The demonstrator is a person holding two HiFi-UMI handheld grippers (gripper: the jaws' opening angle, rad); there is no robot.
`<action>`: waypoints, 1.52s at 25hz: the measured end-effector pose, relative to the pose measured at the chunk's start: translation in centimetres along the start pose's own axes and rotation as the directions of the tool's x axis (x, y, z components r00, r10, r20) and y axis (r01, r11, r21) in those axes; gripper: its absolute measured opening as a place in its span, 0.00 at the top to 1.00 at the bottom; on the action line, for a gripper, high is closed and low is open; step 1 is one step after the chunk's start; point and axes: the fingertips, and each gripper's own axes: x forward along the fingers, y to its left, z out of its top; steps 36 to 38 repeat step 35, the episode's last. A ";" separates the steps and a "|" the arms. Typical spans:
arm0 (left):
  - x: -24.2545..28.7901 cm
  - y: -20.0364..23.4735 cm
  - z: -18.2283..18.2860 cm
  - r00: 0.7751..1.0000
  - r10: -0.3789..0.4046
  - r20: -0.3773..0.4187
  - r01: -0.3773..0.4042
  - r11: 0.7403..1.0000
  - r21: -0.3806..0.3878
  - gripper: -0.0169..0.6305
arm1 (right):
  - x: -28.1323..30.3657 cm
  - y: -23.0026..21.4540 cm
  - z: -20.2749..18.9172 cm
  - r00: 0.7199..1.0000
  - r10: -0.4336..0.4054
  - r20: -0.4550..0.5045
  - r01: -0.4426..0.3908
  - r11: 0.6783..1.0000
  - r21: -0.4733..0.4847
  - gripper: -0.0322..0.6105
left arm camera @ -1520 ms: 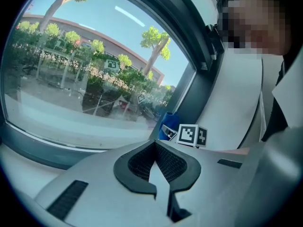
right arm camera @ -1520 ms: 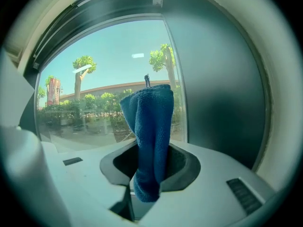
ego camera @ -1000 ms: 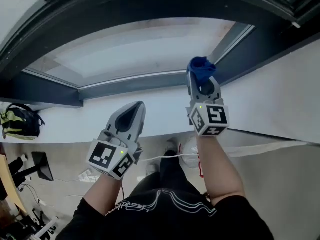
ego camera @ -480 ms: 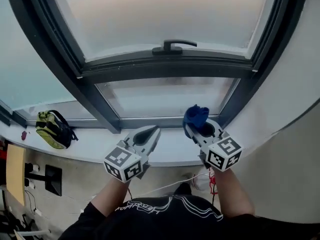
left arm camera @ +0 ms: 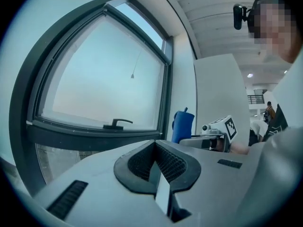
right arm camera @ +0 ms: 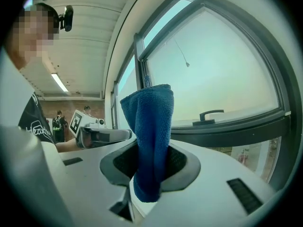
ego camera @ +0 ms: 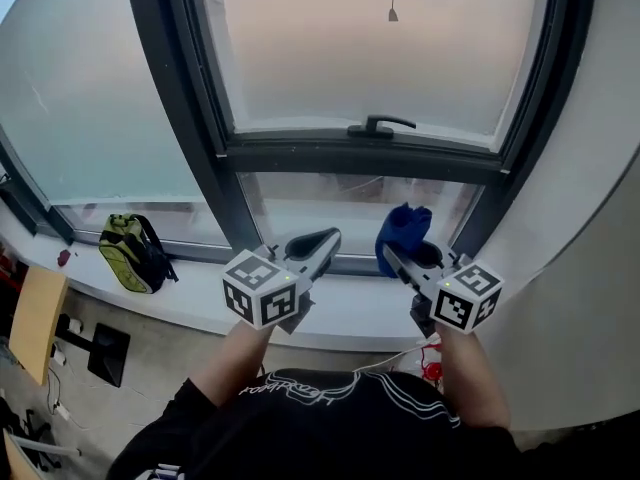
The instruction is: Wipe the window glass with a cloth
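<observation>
Blue terry cloth (right arm camera: 150, 145) is clamped firmly between the jaws of the right gripper (right arm camera: 149, 176). It stands out of them as a folded bundle, and its long axis follows the gripper's own line. The free end points up and forward toward the window glass (ego camera: 380, 58), and a short tail hangs just below the jaws. The cloth is in the air above the white window sill (ego camera: 200, 296), in front of the small lower pane under the window handle (ego camera: 378, 125). As far as these views show, it is not yet touching the glass. The left gripper (ego camera: 318, 240) hovers just beside it with its jaws together on nothing. To wipe well, the person would likely need to lean the bundle's free end flat against the pane so that fabric, not the hard jaw tips, meets the glass. Steady overlapping strokes would suit, steering round the handle and the dark frame (ego camera: 190, 118). Little cloth shows below the jaws, so the grip probably needs to stay tight or the cloth may slide out under pressure. The idle left gripper is best kept clear of the wiping path.
</observation>
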 end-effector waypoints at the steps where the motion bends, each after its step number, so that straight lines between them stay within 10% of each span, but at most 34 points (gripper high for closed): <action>1: -0.3 -0.4 0.3 1.000 0.002 0.005 -0.002 1.000 0.012 0.97 | -0.2 0.4 0.2 1.000 0.003 -0.001 -0.003 1.000 -0.004 0.80; 38: -1.8 2.9 -3.9 0.999 0.001 -0.038 -0.002 0.999 -0.037 0.97 | 2.2 0.1 -3.5 0.999 -0.030 -0.019 0.032 0.995 0.097 0.80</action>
